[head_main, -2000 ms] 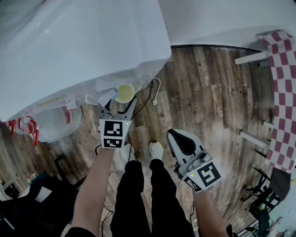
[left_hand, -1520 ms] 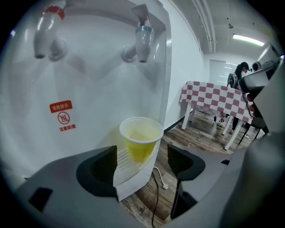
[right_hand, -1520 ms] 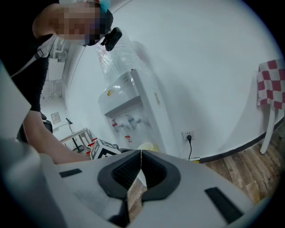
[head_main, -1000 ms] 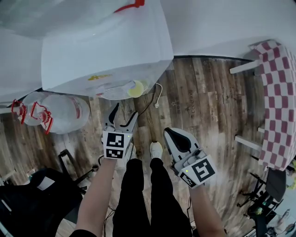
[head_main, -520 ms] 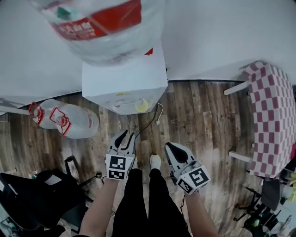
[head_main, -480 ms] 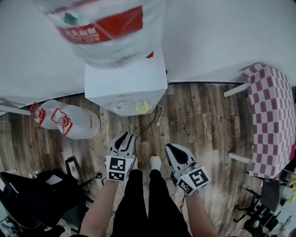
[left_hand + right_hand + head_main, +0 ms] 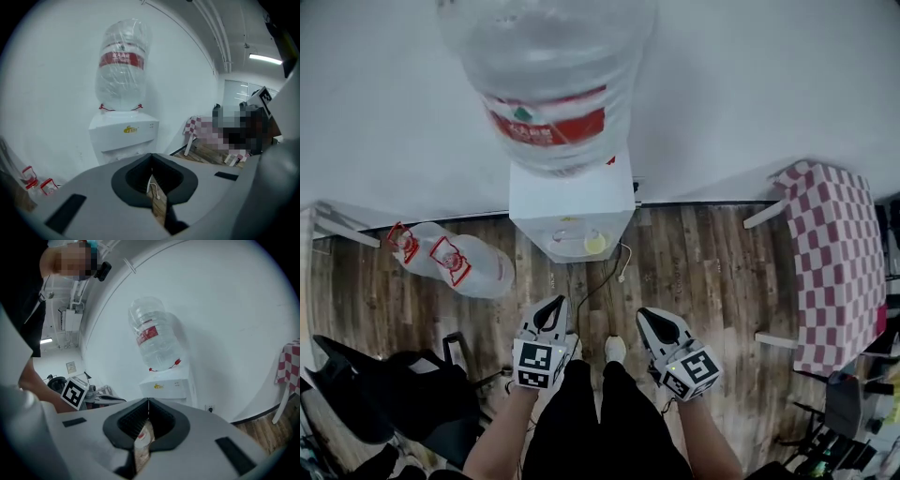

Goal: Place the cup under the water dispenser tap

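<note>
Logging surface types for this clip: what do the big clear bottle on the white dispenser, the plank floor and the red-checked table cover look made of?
Big clear bottle: glossy translucent plastic, judging by its see-through wall and highlights.
Plank floor: wood or wood-look laminate, fairly matt; grain and board seams show.
Red-checked table cover: likely cloth or vinyl; it seems to drape.

We find the cup in the dispenser, which backs onto the wall; a spare bottle lies left, a table right.
</note>
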